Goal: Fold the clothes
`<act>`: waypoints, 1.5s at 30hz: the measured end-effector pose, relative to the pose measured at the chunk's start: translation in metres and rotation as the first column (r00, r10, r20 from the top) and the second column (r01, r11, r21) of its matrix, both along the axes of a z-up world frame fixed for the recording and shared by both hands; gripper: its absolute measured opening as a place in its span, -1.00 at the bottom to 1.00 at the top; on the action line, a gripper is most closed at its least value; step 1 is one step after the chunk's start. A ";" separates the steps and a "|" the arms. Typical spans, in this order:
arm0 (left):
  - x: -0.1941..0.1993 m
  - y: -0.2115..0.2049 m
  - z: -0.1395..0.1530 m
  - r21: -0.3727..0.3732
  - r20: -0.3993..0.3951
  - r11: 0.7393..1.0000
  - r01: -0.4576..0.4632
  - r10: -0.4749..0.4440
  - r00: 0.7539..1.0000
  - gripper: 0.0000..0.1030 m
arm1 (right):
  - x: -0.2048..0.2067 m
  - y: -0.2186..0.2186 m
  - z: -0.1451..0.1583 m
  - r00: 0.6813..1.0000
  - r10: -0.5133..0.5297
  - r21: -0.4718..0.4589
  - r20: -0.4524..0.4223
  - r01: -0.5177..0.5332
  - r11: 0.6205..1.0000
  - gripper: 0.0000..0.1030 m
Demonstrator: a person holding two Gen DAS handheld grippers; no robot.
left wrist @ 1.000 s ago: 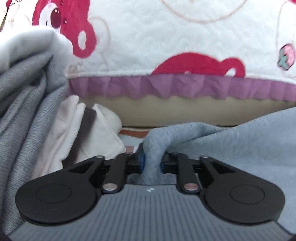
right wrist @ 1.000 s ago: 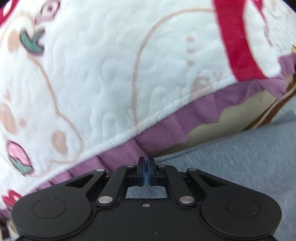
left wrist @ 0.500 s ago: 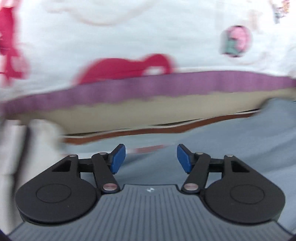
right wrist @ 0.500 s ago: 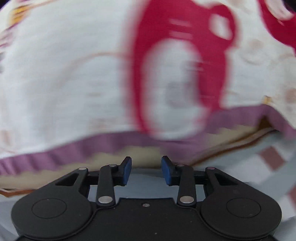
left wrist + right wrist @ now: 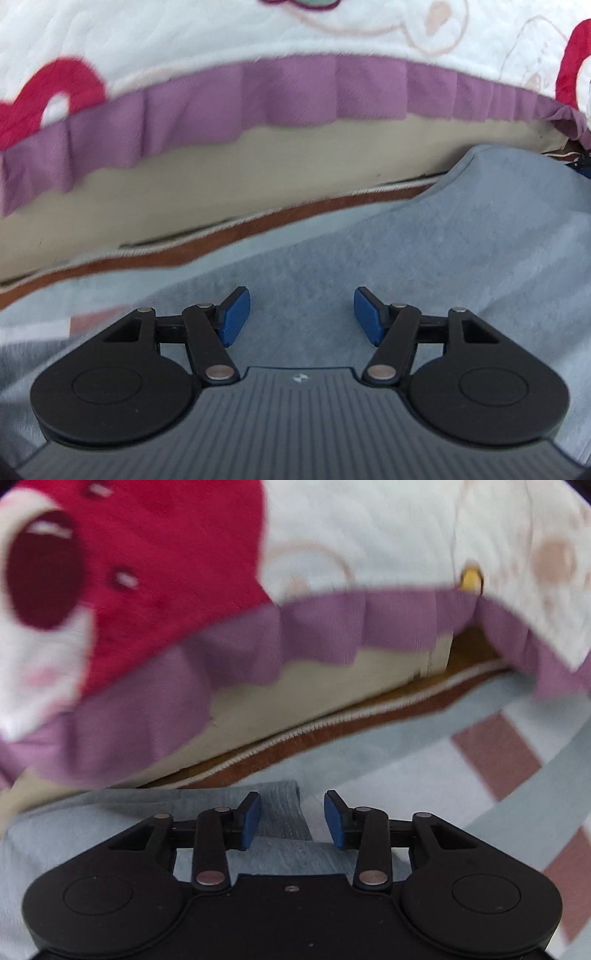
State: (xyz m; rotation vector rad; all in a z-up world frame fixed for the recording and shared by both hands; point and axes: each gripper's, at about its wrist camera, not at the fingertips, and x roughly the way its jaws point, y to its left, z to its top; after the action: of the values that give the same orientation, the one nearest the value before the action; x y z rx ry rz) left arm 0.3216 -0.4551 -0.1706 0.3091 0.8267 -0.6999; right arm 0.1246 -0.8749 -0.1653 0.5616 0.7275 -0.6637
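Observation:
A grey-blue garment [image 5: 424,266] lies spread flat on the surface below me. My left gripper [image 5: 301,315] hovers over its cloth, open, blue pads apart with nothing pinched between them. In the right wrist view the same garment's corner [image 5: 284,812] lies flat under my right gripper [image 5: 291,819]. Its jaws are opening, and the pads stand clear of the cloth on both sides.
A white quilt with red bear prints [image 5: 258,33] and a purple frill [image 5: 295,96] hangs over a beige mattress side [image 5: 221,184] straight ahead. A brown-edged mat [image 5: 332,734] with pale and dusky-pink checks [image 5: 498,746] lies under the garment.
Both grippers let go of the grey-blue cloth and opened. Both swung sideways along the bed edge, dropping slightly. The pile of grey and cream clothes at the left has gone out of view.

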 end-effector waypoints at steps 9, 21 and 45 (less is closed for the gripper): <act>-0.024 0.019 0.006 -0.005 0.133 1.000 0.003 -0.003 0.991 0.19 | -0.025 -0.001 0.058 0.981 0.028 -0.282 0.191 0.028 0.959 -0.96; -0.015 0.020 -0.007 0.065 0.170 0.998 -0.007 -0.004 0.986 0.38 | 0.002 0.016 0.067 0.963 -0.268 -0.530 0.030 0.243 0.813 -0.65; -0.116 -0.092 -0.009 -0.012 0.076 0.978 0.207 -0.206 0.976 0.35 | -0.026 -0.009 -0.012 0.996 0.053 -0.164 -0.075 -0.064 0.984 0.25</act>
State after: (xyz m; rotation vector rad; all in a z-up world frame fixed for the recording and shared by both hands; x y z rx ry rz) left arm 0.2056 -0.5467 -0.1798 0.4050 0.7225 -0.8854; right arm 0.0985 -0.8842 -0.1769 0.3636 0.7437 -0.6851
